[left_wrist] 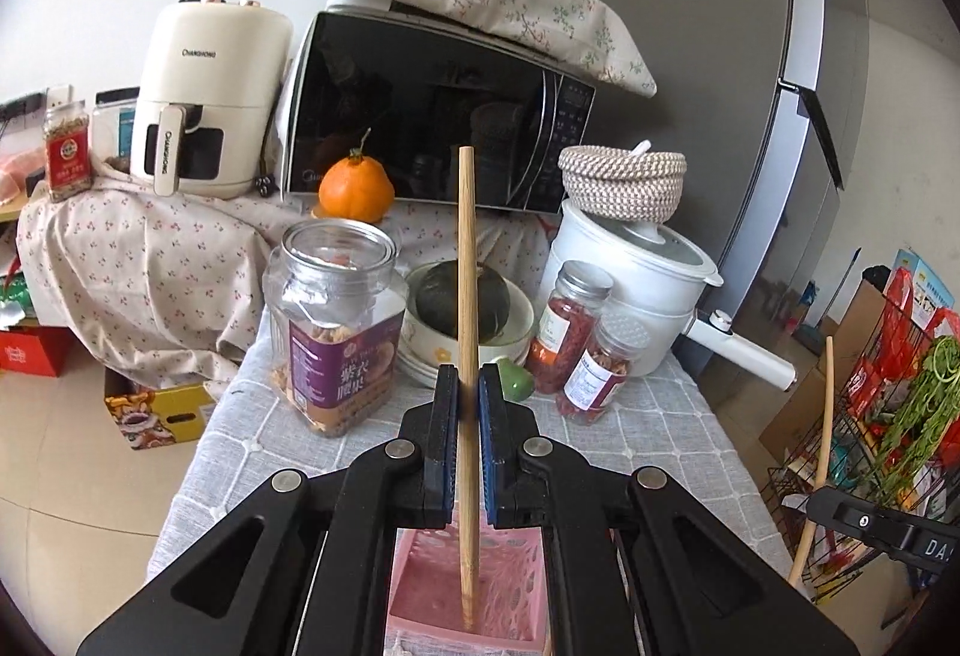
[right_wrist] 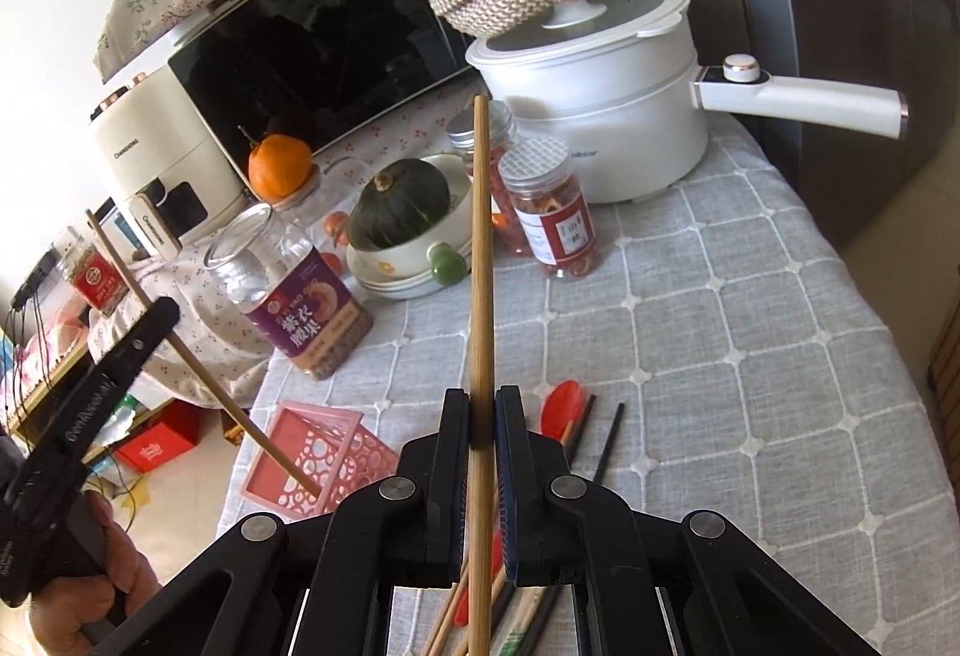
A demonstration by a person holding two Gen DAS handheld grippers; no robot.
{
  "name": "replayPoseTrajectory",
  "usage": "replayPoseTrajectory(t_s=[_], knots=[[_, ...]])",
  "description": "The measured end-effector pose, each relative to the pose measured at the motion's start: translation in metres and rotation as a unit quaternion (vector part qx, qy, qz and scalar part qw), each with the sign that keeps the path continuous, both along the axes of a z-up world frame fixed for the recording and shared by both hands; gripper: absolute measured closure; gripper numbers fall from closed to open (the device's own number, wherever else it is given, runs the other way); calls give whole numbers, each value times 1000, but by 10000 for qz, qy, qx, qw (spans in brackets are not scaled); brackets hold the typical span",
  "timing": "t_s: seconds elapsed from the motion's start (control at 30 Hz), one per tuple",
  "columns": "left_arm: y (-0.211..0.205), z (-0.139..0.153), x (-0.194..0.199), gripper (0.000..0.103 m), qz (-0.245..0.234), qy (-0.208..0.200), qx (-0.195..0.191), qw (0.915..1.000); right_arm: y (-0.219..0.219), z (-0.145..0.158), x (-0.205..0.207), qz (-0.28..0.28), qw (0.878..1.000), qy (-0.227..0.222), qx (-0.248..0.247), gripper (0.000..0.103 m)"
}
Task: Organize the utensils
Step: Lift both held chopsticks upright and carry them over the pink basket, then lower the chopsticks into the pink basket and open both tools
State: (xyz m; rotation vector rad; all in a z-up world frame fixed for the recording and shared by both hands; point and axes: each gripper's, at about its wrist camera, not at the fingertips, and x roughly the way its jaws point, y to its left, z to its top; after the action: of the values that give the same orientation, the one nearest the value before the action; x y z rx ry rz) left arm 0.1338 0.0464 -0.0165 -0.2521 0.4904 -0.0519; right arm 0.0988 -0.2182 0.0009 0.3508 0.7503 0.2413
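Note:
My left gripper [left_wrist: 468,386] is shut on a wooden chopstick [left_wrist: 467,260], held upright with its lower end inside the pink perforated basket [left_wrist: 516,584]. The right wrist view shows that chopstick [right_wrist: 198,374] slanting down into the basket [right_wrist: 336,452], with the left gripper [right_wrist: 157,318] at the left edge. My right gripper [right_wrist: 482,410] is shut on another wooden chopstick [right_wrist: 480,248], held upright above the table. Below it lie a red spoon [right_wrist: 561,404], black chopsticks [right_wrist: 606,443] and more wooden chopsticks [right_wrist: 447,620]. The left wrist view shows the right-hand chopstick [left_wrist: 819,452] at the right edge.
On the grey checked tablecloth [right_wrist: 750,332] stand a nut jar [left_wrist: 336,332], a bowl with a dark squash [left_wrist: 462,302], two spice jars [left_wrist: 576,350] and a white electric pot [left_wrist: 636,284]. A microwave [left_wrist: 432,110], an air fryer [left_wrist: 204,98] and a fridge [left_wrist: 750,56] stand behind.

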Motion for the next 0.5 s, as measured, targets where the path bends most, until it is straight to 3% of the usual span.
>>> replayPoseTrajectory(t_s=[0.2,0.37,0.5], knots=[[5,-10,13,96,72,116,-60,9999,2,-1,1,15,10000,-49,45,97],[8,-19,24,95,76,558,-157,9983,9,0,0,65,9999,-84,55,97],[8,-11,20,87,6,704,-107,9975,14,4,0,56,9996,-214,146,97]])
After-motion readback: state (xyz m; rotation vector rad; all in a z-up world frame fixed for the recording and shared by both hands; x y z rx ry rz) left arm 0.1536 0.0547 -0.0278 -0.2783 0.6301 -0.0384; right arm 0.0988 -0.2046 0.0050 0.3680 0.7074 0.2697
